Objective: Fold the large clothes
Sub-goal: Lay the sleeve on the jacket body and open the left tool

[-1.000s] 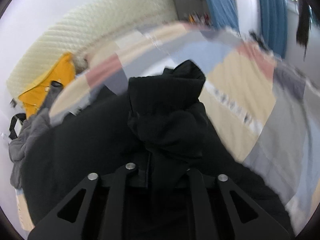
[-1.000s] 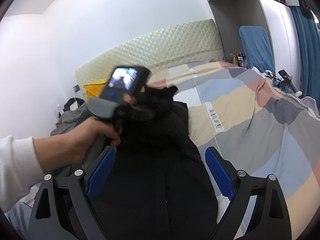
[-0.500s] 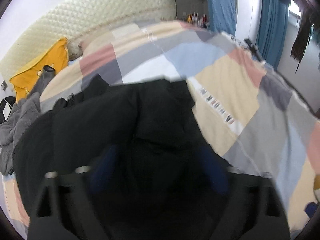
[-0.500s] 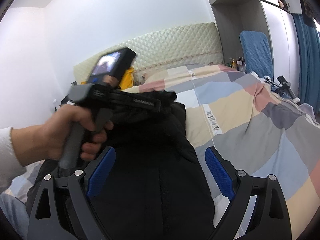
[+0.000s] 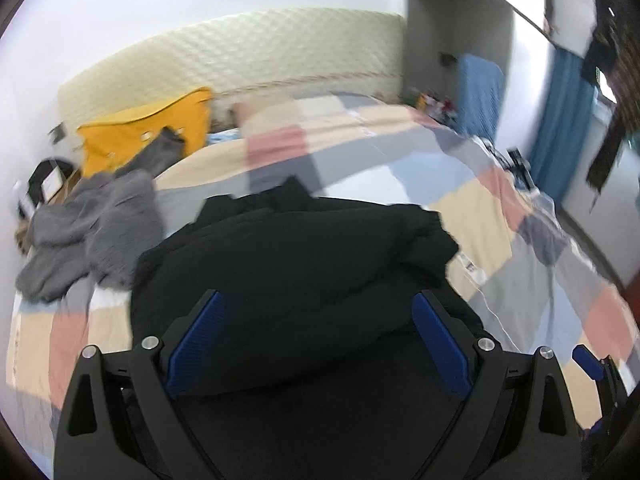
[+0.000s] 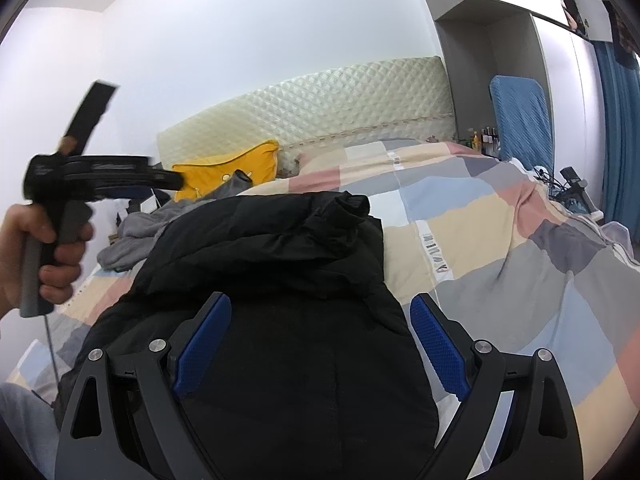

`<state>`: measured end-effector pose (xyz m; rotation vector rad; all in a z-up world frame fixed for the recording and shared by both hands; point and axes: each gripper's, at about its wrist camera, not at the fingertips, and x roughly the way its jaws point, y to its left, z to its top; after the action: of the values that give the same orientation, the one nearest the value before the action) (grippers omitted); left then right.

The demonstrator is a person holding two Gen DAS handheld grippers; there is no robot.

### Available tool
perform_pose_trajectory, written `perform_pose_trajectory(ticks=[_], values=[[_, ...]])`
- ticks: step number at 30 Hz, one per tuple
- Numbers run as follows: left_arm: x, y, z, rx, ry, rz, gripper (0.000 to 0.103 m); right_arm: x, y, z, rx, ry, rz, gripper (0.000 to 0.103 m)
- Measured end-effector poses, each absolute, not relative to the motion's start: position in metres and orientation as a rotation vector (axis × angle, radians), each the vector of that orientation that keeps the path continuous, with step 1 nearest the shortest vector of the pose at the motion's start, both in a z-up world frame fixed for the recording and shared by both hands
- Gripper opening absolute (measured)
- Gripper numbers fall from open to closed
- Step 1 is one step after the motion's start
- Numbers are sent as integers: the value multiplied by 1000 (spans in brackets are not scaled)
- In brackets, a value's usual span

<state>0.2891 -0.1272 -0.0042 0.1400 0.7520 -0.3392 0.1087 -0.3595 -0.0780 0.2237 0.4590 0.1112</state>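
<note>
Jacket, black and bunched, lies on the patchwork quilt beside grey clothes. Both the left gripper and right gripper hover spread wide above it, holding nothing.

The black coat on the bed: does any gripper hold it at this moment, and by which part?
No. The left gripper and the right gripper are both open, with nothing between their fingers. The black coat lies loose on the bed.
</note>
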Motion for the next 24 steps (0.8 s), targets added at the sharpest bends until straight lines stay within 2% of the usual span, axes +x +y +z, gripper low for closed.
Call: perform_pose_trajectory(ticks=[5, 15, 19, 21, 24], values=[[280, -69, -14, 108, 723, -237, 95, 112, -353, -77, 215, 472, 130, 91], [278, 10, -82, 111, 703, -110, 95, 138, -337, -83, 177, 529, 197, 91], [289, 31, -105, 77, 762, -117, 96, 162, -336, -82, 164, 549, 216, 91], [295, 39, -116, 55, 810, -120, 103, 175, -334, -78, 127, 545, 208, 91], [305, 45, -131, 59, 871, -89, 103, 193, -337, -75, 150, 537, 219, 91]])
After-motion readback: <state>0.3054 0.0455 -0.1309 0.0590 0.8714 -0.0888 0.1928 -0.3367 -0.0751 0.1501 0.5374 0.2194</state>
